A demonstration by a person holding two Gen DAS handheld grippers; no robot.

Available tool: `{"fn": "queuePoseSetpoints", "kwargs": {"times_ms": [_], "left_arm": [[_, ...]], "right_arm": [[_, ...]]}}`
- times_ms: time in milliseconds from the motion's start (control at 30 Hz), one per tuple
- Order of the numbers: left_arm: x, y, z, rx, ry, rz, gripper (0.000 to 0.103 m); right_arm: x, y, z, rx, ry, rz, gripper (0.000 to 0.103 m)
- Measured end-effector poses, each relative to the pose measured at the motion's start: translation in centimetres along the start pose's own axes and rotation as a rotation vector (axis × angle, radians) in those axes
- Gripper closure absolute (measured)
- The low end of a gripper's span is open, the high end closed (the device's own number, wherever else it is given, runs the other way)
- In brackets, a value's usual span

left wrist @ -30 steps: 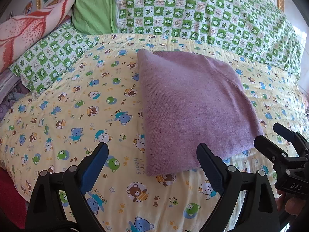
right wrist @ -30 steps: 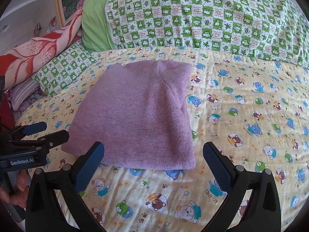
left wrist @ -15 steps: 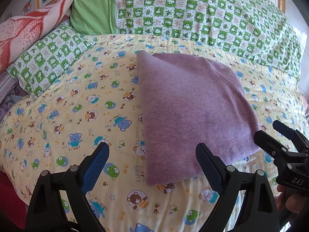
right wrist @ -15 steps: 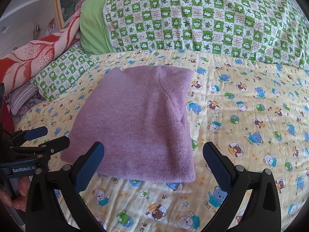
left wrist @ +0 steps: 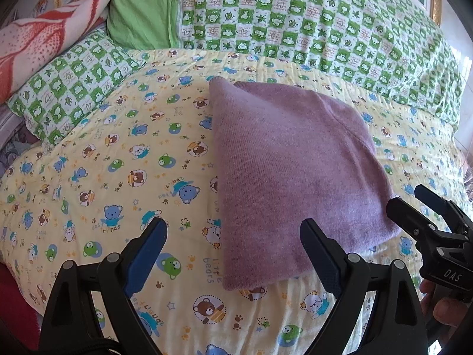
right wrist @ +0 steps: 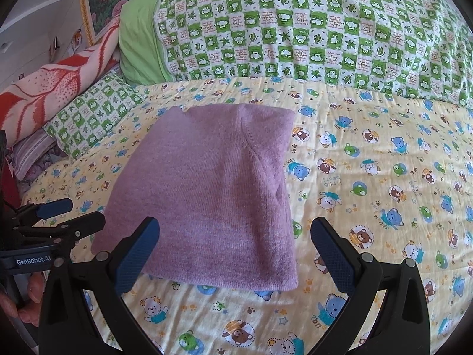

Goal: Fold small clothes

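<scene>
Sweater (right wrist: 207,198) lies lengthwise up the bedspread (right wrist: 369,207), near hem ahead of right gripper (right wrist: 233,254); left gripper (left wrist: 233,254) beside its corner; both spread, empty

Daylit bed (right wrist: 384,177) in bear-print sheet, green checked quilt (right wrist: 295,29) behind.

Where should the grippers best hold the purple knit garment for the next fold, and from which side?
Likely the two near corners of the purple knit garment, approached low from the front. It lies flat on the bear-print sheet, its near edge thick and free; left gripper and right gripper are open.
</scene>
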State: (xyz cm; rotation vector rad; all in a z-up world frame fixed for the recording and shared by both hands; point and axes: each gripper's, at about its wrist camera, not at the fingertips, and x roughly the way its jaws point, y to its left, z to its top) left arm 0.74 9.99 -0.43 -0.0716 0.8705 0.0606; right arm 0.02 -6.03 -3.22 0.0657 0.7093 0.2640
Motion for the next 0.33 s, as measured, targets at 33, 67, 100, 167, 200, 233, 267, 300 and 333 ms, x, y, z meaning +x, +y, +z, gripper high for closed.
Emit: {"fn": "queuePoseSetpoints", "kwargs": {"times_ms": [33, 67, 100, 167, 200, 233, 267, 300, 333], "left_arm": [[-0.14, -0.12, 0.01, 0.008, -0.007, 0.005, 0.011], [-0.25, -0.23, 0.03, 0.015, -0.011, 0.007, 0.011], [-0.36, -0.32, 0.03, 0.021, -0.015, 0.005, 0.011], [-0.57, -0.47, 0.04, 0.027, -0.023, 0.002, 0.011], [-0.62, -0.55, 0.03, 0.030, -0.025, 0.003, 0.011], [-0.65, -0.65, 0.02, 0.033, -0.025, 0.004, 0.011], [-0.58, -0.68, 0.02, 0.035, -0.020, 0.002, 0.011], [-0.48, -0.65, -0.02, 0.031, -0.010, -0.010, 0.011], [-0.39, -0.64, -0.02, 0.027, -0.003, -0.013, 0.011]], "right_arm": [[0.02, 0.00, 0.16, 0.000, -0.001, -0.001, 0.001], [0.03, 0.06, 0.25, -0.001, -0.001, -0.004, 0.001], [0.03, 0.13, 0.31, -0.001, -0.001, -0.005, 0.001], [-0.04, 0.16, 0.34, 0.000, -0.001, -0.006, 0.001], [-0.04, 0.14, 0.33, -0.001, -0.001, -0.007, 0.001], [-0.06, 0.20, 0.34, 0.000, 0.000, -0.009, 0.001], [-0.01, 0.23, 0.34, 0.001, 0.003, -0.011, 0.001], [0.00, 0.26, 0.31, 0.004, 0.005, -0.013, 0.001], [-0.01, 0.28, 0.23, 0.007, 0.007, -0.015, 0.001]]}}
